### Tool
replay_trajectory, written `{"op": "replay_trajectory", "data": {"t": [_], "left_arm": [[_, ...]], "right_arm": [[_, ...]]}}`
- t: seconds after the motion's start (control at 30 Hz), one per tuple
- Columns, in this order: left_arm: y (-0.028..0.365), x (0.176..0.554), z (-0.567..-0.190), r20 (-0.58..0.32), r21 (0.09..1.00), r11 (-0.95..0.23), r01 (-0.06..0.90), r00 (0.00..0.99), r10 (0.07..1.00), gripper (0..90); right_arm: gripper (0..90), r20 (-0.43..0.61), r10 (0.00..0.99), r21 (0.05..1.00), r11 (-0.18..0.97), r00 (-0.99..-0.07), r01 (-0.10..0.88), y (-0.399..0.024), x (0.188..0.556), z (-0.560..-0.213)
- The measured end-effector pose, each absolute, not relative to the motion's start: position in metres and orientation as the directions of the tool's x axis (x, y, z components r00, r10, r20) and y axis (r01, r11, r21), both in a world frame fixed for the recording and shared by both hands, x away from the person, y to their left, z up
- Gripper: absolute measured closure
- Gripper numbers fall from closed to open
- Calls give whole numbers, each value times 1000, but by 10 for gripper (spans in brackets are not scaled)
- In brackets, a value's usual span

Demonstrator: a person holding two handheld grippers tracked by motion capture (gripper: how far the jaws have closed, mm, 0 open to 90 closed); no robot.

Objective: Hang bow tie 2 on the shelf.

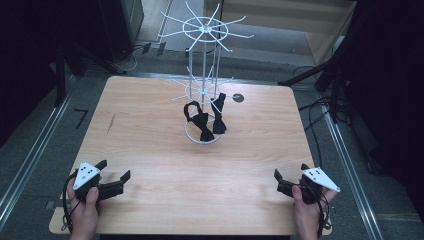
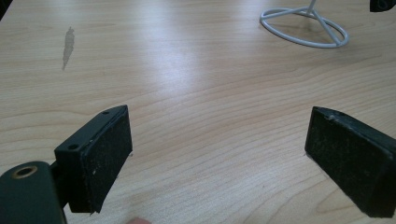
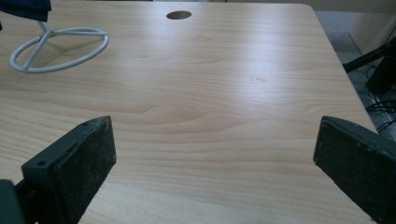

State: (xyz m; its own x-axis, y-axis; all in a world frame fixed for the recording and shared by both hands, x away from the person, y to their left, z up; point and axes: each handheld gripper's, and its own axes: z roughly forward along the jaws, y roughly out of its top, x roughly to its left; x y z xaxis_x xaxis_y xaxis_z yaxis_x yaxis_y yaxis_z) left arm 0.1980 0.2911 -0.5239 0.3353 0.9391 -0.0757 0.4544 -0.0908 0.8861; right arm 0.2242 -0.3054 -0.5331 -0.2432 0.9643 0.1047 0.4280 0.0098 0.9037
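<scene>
Left tongs (image 1: 114,174): resting wide open, holding nothing, near surface (image 1: 150,150) corner.
Right tongs (image 1: 290,177): gaping wide, empty.
Bow ties (image 1: 205,119): hanging on white rack (image 1: 204,80), mid-surface, well apart from both.

Left gripper (image 1: 115,176) and right gripper (image 1: 290,176), fingers spread wide.

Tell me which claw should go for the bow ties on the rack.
Left, marginally. The two bow ties hang over the rack's ring base at table centre, slightly nearer the left claw. The right claw is also open and empty.
</scene>
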Motion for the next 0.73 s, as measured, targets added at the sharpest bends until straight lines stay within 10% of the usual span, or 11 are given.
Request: {"op": "replay_trajectory", "data": {"t": [0.73], "left_arm": [[290, 201, -524, -71, 877, -105, 469, 342, 937, 82]], "right_arm": [[0, 150, 969, 902, -53, -196, 428, -348, 208, -547]]}}
